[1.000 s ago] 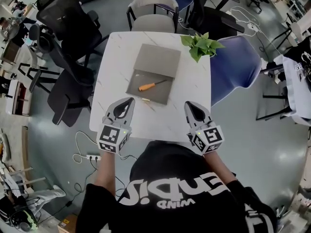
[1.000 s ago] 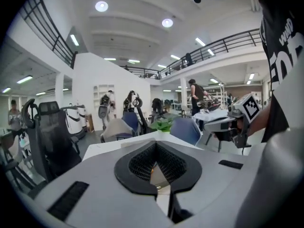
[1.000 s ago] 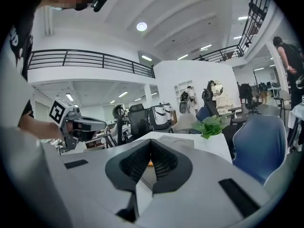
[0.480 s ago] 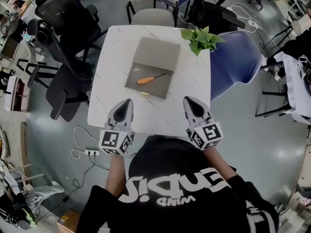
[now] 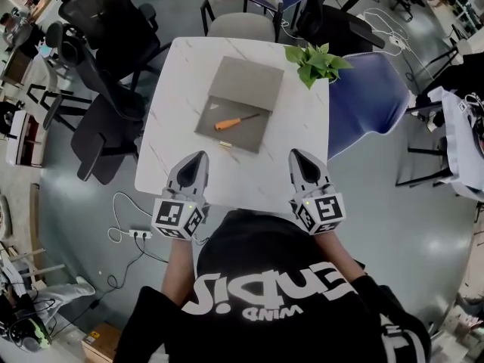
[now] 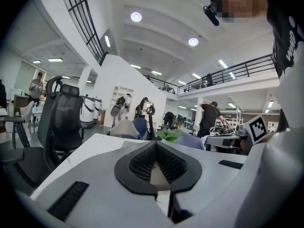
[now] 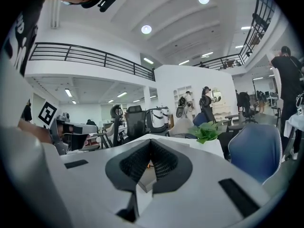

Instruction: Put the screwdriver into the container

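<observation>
Look first at the container point(image 5: 243, 139) in the middle of the table point(image 5: 172, 112) and find the screwdriver point(image 5: 234, 121) lying across its darker near half, orange handle toward the container's left edge, thin shaft aimed toward its right edge. Judge the main work as most likely done. Cannot tell from above the depth of that dark half, whether deep tray or flat panel joined to the paler far half. Read both tongs as pinched fully together and gripping nothing: the left gripper point(image 5: 200, 158) on the near side of the container off its left corner, the right gripper point(image 5: 296, 156) on the near side off its right corner, each clear of the container and touching nothing in it. Hold both low and quiet there, tips together, and avoid sweeping across the container, so as not to knock its rim and roll the screwdriver out. For any further grip, open the left tongs before reaching, come down over the thick handle rather than the slim shaft, close across the handle's width, and lift straight up. Mind the small brownish piece point(image 5: 224, 147) just beside the container's near edge, too small to identify, and leave the plant point(image 5: 314, 60) beyond the container's far right corner untouched.
</observation>
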Action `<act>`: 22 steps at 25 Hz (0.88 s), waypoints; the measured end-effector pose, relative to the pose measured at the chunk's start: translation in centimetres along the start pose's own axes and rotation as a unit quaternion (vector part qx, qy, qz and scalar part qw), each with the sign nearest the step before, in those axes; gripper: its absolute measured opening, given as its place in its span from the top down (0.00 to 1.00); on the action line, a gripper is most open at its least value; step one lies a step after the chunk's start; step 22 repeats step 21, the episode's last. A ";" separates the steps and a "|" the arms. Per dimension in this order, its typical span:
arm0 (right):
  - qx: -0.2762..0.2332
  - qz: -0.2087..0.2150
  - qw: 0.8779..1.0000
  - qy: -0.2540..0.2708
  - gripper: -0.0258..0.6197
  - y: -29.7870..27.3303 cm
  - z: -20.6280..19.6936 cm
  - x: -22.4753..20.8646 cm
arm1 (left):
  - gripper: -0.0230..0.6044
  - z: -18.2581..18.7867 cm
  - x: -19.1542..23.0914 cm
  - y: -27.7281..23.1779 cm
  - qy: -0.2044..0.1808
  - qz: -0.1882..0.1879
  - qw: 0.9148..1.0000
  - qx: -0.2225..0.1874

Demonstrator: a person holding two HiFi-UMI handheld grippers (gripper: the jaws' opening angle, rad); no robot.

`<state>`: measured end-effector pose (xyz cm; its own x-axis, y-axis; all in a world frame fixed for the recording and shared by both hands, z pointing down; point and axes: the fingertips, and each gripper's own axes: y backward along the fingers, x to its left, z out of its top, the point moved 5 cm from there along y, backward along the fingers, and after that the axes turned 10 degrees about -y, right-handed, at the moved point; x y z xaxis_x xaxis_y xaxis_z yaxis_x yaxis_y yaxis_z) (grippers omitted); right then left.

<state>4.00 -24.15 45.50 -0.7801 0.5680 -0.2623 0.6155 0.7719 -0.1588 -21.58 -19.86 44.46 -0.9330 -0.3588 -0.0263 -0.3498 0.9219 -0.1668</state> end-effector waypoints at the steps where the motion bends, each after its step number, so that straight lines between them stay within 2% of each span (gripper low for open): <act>1: 0.000 0.001 1.000 0.000 0.94 0.0 0.0 0.0 | 0.94 0.0 -0.1 0.0 0.001 -0.002 1.000 0.001; 22: 0.010 0.016 1.000 -0.003 0.94 -0.3 -0.5 0.5 | 0.94 -0.7 -0.3 -0.2 0.009 -0.013 1.000 0.013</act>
